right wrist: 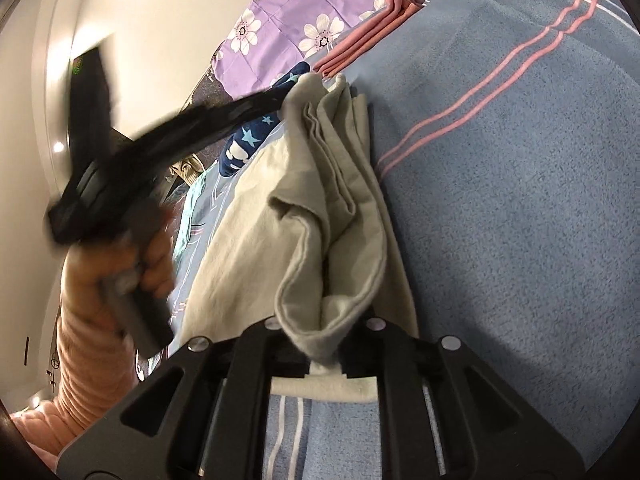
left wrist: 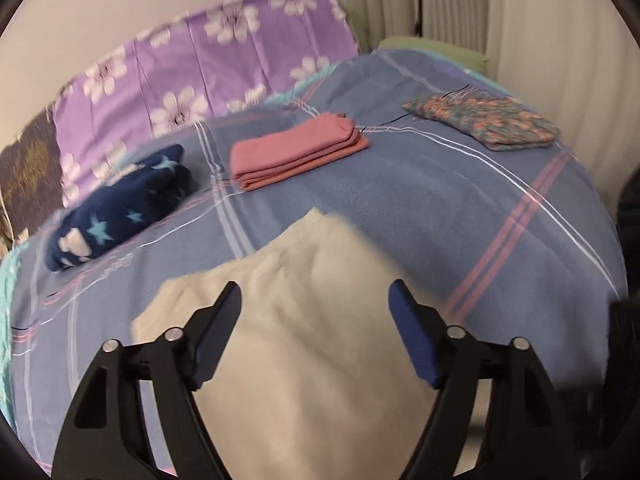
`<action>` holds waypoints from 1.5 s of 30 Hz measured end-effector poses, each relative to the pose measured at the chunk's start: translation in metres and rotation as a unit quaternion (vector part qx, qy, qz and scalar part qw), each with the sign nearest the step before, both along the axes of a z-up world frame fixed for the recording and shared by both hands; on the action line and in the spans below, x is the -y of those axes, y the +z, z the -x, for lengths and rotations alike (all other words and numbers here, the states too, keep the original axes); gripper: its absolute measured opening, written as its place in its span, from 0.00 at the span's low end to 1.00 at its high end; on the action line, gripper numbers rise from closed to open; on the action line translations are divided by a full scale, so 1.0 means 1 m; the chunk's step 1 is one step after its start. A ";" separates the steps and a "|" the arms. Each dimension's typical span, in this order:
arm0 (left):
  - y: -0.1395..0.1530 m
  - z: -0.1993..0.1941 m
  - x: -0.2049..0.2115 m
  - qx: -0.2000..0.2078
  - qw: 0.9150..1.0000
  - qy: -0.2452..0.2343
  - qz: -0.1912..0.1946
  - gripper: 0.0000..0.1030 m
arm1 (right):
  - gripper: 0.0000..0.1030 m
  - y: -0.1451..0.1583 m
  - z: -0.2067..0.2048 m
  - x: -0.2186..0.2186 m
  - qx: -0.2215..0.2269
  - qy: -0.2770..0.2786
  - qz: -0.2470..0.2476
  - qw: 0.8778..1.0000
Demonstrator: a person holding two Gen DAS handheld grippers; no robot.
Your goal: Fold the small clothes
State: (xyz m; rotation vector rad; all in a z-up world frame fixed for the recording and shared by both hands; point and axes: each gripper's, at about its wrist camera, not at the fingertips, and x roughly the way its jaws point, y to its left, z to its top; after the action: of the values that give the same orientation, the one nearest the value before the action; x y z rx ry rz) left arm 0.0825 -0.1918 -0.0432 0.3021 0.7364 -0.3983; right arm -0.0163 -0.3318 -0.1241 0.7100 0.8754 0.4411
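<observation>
- Under both our grippers lies the blue blanket with pink and white stripes; it covers the whole bed.
- Far ahead of our left gripper, a purple flowered cover stands along the wall, at the back edge of the blanket.
- The cream cloth is the piece we fold. It lies on the blanket right below and between the fingers of our left gripper, and it reaches to our right gripper.
- Ahead and to the left of our left gripper we see a navy star garment, rolled in a bundle.
- Straight ahead of it, further away, a pink folded cloth lies flat.
- Ahead to the right, near the far edge, is a floral folded cloth.
- Our left gripper has its jaws wide apart; the pads press nothing and the cream cloth is only under them.
- Our right gripper is narrow, its jaws pinch a bunched edge of the cream cloth.
- The hand with a peach sleeve holds the left gripper; it is blurred.
</observation>
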 end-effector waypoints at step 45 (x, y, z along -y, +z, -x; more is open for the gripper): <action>-0.073 0.136 -0.130 -0.040 0.989 0.136 0.049 0.59 | 0.05 0.045 0.003 -0.013 0.039 0.003 0.022 0.999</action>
State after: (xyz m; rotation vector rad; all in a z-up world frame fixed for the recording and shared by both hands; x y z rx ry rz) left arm -0.0537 -0.0620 -0.1160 0.0914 0.8211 -0.1882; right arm -0.0196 -0.3189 -0.0791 0.6459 0.8117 0.4497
